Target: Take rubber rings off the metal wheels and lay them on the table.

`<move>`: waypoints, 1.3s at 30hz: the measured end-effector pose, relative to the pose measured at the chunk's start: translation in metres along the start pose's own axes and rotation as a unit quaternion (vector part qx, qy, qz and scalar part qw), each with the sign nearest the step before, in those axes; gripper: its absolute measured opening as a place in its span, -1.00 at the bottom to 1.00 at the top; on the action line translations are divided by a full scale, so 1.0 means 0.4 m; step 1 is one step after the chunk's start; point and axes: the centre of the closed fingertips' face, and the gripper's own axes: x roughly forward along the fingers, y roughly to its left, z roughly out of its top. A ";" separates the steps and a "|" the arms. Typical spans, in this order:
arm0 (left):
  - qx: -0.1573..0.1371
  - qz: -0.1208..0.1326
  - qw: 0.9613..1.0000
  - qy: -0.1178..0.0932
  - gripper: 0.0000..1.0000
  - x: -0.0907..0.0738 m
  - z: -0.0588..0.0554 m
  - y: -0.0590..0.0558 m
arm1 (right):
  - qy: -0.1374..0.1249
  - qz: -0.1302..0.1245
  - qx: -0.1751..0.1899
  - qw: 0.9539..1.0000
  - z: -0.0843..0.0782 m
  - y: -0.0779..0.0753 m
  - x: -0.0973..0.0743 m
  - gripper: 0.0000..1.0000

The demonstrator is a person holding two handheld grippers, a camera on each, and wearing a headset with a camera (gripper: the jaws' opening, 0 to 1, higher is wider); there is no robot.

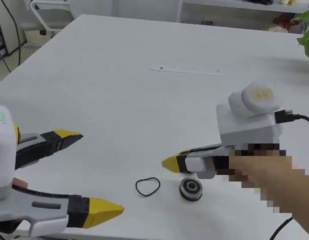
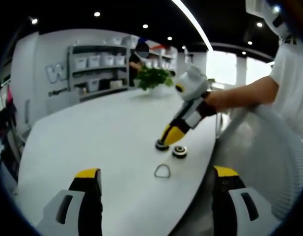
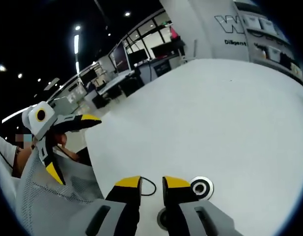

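Left tool [image 1: 89, 172] released, jaws wide; right tool [image 1: 172, 163] narrowly parted, empty, its tip near a metal wheel [image 1: 191, 189]. Loose rubber ring [image 1: 147, 186] lies on the surface [image 1: 119, 90] at the wheel's 9 o'clock.

In the right gripper view, one metal wheel [image 3: 162, 220] is half hidden behind the fingers [image 3: 177, 184] of the right gripper [image 3: 152, 182], and so is part of the rubber ring [image 3: 154, 186]. In the head view, the left gripper [image 1: 100, 172] is cut off by the left and bottom edges. The print on the paper strip [image 1: 187, 69] is too small to read
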 end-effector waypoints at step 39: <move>0.107 -0.053 0.992 -0.033 0.75 0.051 0.202 -0.049 | 0.013 0.006 -0.093 0.996 -0.082 -0.052 -0.091 -0.10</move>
